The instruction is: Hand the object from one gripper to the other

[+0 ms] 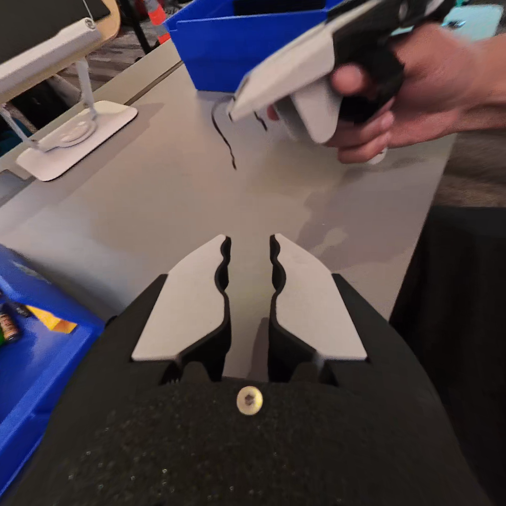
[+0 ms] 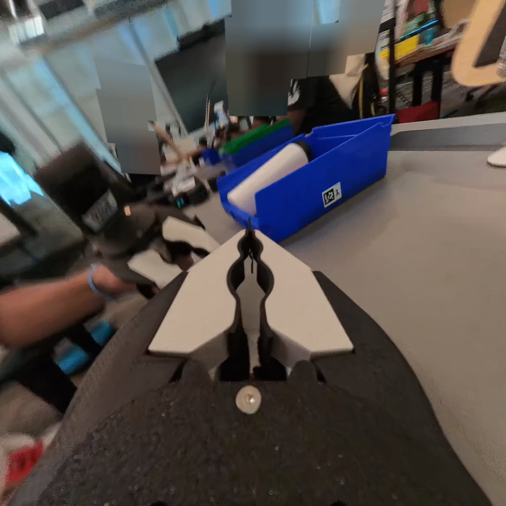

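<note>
Slipping is the danger: right gripper [image 2: 249, 235] is pinching a thin black wavy cord [image 1: 223, 137] only at its tips, while left gripper [image 1: 250, 241], parted and empty, is waiting above the grey table [image 1: 164, 208].

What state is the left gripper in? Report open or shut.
Open. The left gripper shows a clear gap between its fingertips with bare table visible through it, and nothing is held. The right gripper pinches the thin black cord.

left tool [image 1: 250, 241]: grey fingers, black body, silver screw | left wrist: blue band [image 2: 94, 284]
</note>
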Tool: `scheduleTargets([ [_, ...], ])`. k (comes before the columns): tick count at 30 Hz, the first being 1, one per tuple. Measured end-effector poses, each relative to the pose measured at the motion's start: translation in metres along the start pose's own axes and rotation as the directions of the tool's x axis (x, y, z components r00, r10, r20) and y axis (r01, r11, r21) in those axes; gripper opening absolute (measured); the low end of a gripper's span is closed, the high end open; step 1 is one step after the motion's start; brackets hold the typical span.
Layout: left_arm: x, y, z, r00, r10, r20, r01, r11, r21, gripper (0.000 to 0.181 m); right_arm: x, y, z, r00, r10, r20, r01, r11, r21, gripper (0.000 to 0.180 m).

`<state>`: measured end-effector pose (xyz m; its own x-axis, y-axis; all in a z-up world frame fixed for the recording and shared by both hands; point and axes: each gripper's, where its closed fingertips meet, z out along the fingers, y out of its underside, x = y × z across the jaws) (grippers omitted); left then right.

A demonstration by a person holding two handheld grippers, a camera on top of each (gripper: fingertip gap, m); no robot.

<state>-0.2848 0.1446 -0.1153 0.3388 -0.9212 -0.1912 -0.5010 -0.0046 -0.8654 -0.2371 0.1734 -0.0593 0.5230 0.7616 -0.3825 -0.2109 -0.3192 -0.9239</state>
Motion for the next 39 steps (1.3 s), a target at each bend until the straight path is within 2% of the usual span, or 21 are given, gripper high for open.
scheduleTargets([
  [3, -0.005, 0.004, 0.003, 0.998, 0.030, 0.058, -0.028, 0.999, -0.034, 0.032, -0.014, -0.016, 0.005, 0.940, 0.313, 0.139, -0.329, 0.937, 0.114, 0.000],
  [7, -0.006, 0.004, 0.004, 0.997, 0.030, 0.078, -0.027, 0.999, -0.033, 0.035, -0.013, 0.007, 0.020, 0.863, 0.490, 0.126, -0.499, 0.864, 0.061, 0.000],
  [11, -0.013, -0.004, -0.002, 0.993, 0.024, 0.118, -0.025, 1.000, 0.011, 0.035, -0.010, 0.020, 0.026, 0.675, 0.717, 0.177, -0.731, 0.682, 0.026, 0.000],
  [15, -0.018, -0.007, -0.006, 0.989, 0.022, 0.146, -0.027, 0.999, 0.037, 0.030, -0.011, 0.028, 0.027, 0.590, 0.784, 0.193, -0.796, 0.604, -0.022, 0.000],
  [22, -0.013, -0.013, -0.006, 0.988, 0.044, 0.145, -0.055, 0.996, 0.072, 0.024, -0.026, 0.033, 0.034, 0.561, 0.801, 0.210, -0.808, 0.585, -0.073, 0.000],
  [24, -0.014, -0.016, -0.008, 0.984, 0.057, 0.166, -0.073, 0.993, 0.090, 0.007, -0.030, 0.037, 0.037, 0.558, 0.803, 0.207, -0.806, 0.585, -0.096, 0.000],
  [26, -0.017, -0.018, -0.011, 0.982, 0.064, 0.180, -0.082, 0.992, 0.094, 0.000, -0.030, 0.037, 0.037, 0.550, 0.808, 0.213, -0.811, 0.577, -0.095, 0.000],
  [28, -0.018, -0.018, -0.012, 0.986, 0.042, 0.159, -0.057, 0.994, 0.092, 0.000, -0.031, 0.035, 0.036, 0.554, 0.800, 0.231, -0.801, 0.588, -0.113, 0.000],
  [30, -0.020, -0.020, -0.015, 0.990, -0.003, 0.140, -0.014, 0.993, 0.120, 0.000, -0.036, 0.028, 0.035, 0.584, 0.758, 0.289, -0.761, 0.636, -0.127, 0.003],
  [33, -0.021, -0.023, -0.018, 0.993, -0.099, 0.064, 0.087, 0.982, 0.165, 0.000, -0.039, 0.022, 0.031, 0.700, 0.637, 0.324, -0.622, 0.766, -0.163, 0.030],
  [35, -0.020, -0.027, -0.021, 0.979, -0.200, -0.037, 0.204, 0.956, 0.210, 0.000, -0.034, 0.021, 0.025, 0.830, 0.483, 0.279, -0.456, 0.876, -0.159, 0.044],
  [37, -0.020, -0.035, -0.028, 0.941, -0.303, -0.151, 0.334, 0.903, 0.269, 0.000, -0.029, 0.022, 0.016, 0.936, 0.256, 0.240, -0.225, 0.963, -0.150, 0.052],
  [39, -0.022, -0.043, -0.036, 0.895, -0.365, -0.255, 0.435, 0.842, 0.319, 0.000, -0.024, 0.022, 0.008, 0.978, -0.012, 0.208, 0.034, 0.994, -0.102, 0.055],
])
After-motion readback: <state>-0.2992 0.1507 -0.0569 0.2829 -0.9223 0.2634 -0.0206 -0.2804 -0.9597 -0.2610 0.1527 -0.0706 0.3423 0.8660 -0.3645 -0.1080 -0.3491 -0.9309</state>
